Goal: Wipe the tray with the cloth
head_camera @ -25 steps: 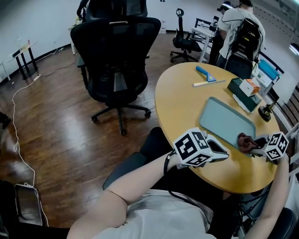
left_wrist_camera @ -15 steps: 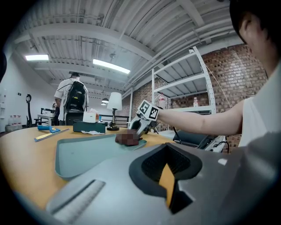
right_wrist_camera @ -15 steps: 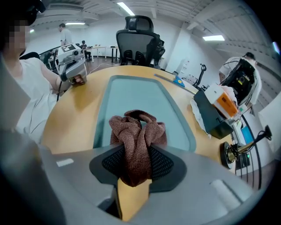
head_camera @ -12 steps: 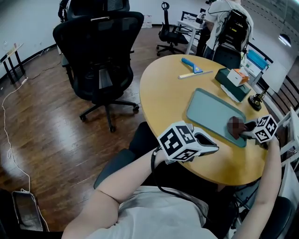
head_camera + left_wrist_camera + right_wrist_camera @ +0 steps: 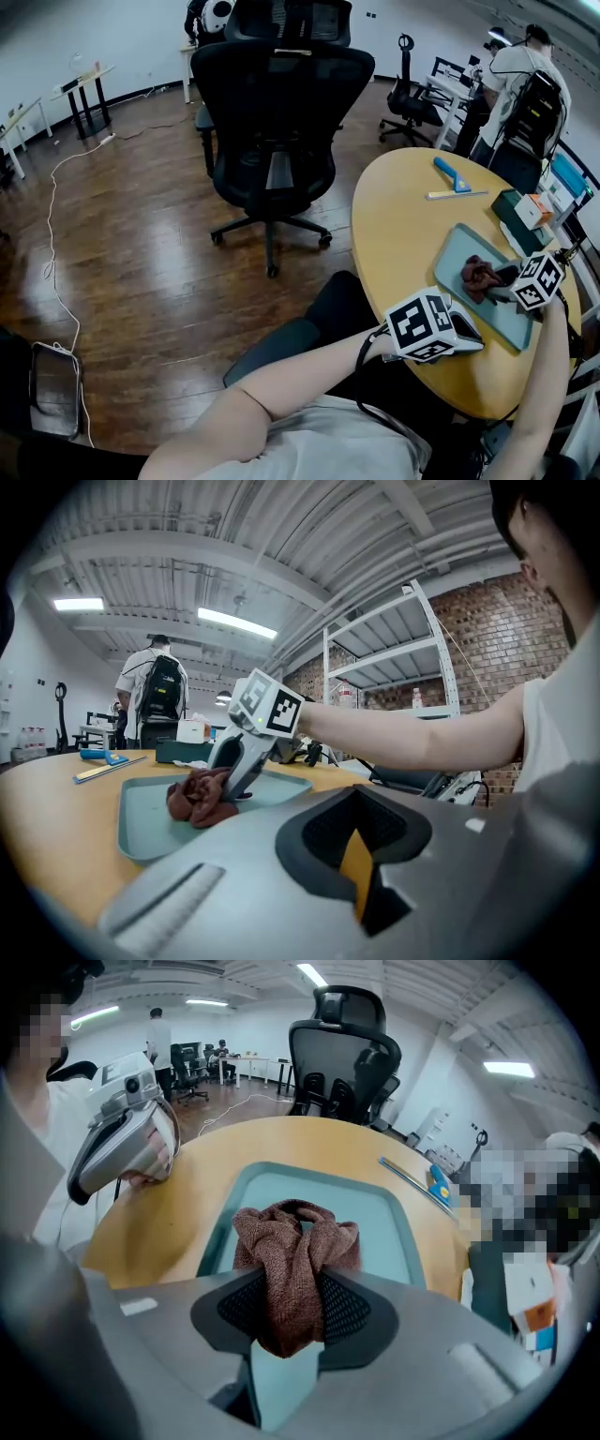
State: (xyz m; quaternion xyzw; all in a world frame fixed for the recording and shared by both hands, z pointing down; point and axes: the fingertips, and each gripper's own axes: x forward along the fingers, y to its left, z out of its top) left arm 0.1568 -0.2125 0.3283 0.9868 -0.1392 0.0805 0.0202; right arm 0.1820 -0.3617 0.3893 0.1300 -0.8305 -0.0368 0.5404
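A pale teal tray (image 5: pixel 457 251) lies on the round wooden table (image 5: pixel 394 225), at its right side. A crumpled reddish-brown cloth (image 5: pixel 480 275) rests on the tray's middle, and my right gripper (image 5: pixel 499 279) is shut on it from the right. In the right gripper view the cloth (image 5: pixel 295 1260) bulges between the jaws, above the tray (image 5: pixel 375 1213). My left gripper (image 5: pixel 469 336) hovers over the table's near edge, just short of the tray, jaws together and holding nothing. The left gripper view shows the cloth (image 5: pixel 199 797) on the tray (image 5: pixel 141 817) with the right gripper (image 5: pixel 230 789) on it.
A blue scraper (image 5: pixel 453 175) and a ruler (image 5: pixel 457 195) lie at the table's far side. A dark green box (image 5: pixel 525 217) with a small carton stands right of the tray. A black office chair (image 5: pixel 281 103) stands left of the table. A person with a backpack (image 5: pixel 530 84) stands beyond.
My right gripper has dragged the cloth from the tray's near right corner toward its middle. The left gripper has stayed by the table's near edge. The head view has swung.
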